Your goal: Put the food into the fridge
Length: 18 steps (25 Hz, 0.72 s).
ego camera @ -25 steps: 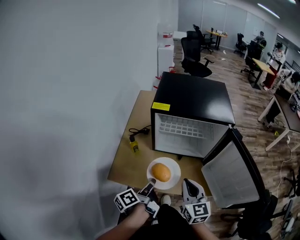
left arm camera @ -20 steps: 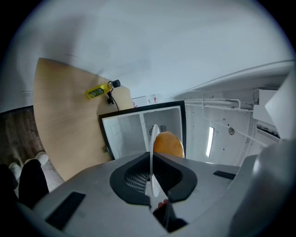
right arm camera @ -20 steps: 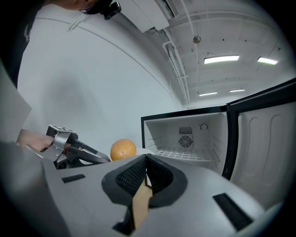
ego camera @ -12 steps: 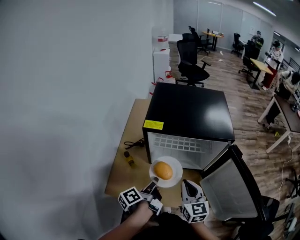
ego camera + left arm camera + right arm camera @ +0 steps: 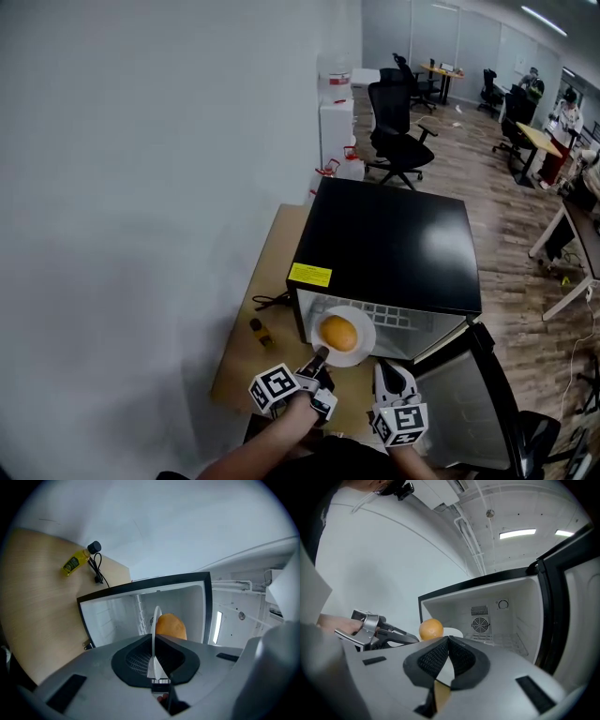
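A white plate carries a round orange piece of food. My left gripper is shut on the plate's near rim and holds it level in front of the open black mini fridge. In the left gripper view the plate stands edge-on between the closed jaws, with the food to its right and the white fridge interior behind. My right gripper is just right of the plate, shut and empty. Its own view shows the food and the left gripper.
The fridge door swings open to the right, also seen in the right gripper view. A yellow bottle and a black cable lie on the wooden table left of the fridge. A wall is at left; office chairs stand behind.
The left gripper has lifted the plate with the food from low over the table up in front of the fridge opening. The right gripper has followed beside it, still shut.
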{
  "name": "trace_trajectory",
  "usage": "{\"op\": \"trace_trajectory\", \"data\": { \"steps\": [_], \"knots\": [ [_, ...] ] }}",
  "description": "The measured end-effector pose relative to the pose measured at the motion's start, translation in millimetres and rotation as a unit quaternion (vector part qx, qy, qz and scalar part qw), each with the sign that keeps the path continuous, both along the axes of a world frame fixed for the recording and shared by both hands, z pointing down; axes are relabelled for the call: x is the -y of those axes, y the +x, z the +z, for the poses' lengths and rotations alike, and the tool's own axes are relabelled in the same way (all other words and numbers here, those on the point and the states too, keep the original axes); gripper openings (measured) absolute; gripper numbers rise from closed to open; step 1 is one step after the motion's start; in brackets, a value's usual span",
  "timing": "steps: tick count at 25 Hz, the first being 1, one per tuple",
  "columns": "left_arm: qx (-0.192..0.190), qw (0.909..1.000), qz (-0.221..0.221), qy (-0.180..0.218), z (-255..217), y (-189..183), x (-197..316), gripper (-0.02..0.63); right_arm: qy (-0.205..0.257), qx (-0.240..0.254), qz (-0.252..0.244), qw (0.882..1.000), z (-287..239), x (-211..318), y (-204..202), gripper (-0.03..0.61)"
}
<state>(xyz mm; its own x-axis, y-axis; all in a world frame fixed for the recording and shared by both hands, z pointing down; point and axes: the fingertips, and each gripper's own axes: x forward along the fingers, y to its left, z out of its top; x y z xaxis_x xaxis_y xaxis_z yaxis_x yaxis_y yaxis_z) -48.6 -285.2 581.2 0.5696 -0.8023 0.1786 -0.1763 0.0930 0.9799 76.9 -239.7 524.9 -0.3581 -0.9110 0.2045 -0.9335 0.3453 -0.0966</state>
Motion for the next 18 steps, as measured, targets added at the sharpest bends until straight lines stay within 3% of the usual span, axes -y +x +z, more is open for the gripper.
{"op": "trace_trajectory", "data": {
  "steps": [18],
  "knots": [
    [0.007,0.9983,-0.050,-0.027,27.1,10.0,71.4,0.021,-0.008,-0.001,-0.012,1.000,7.0,57.6,12.6,0.060]
  ]
}}
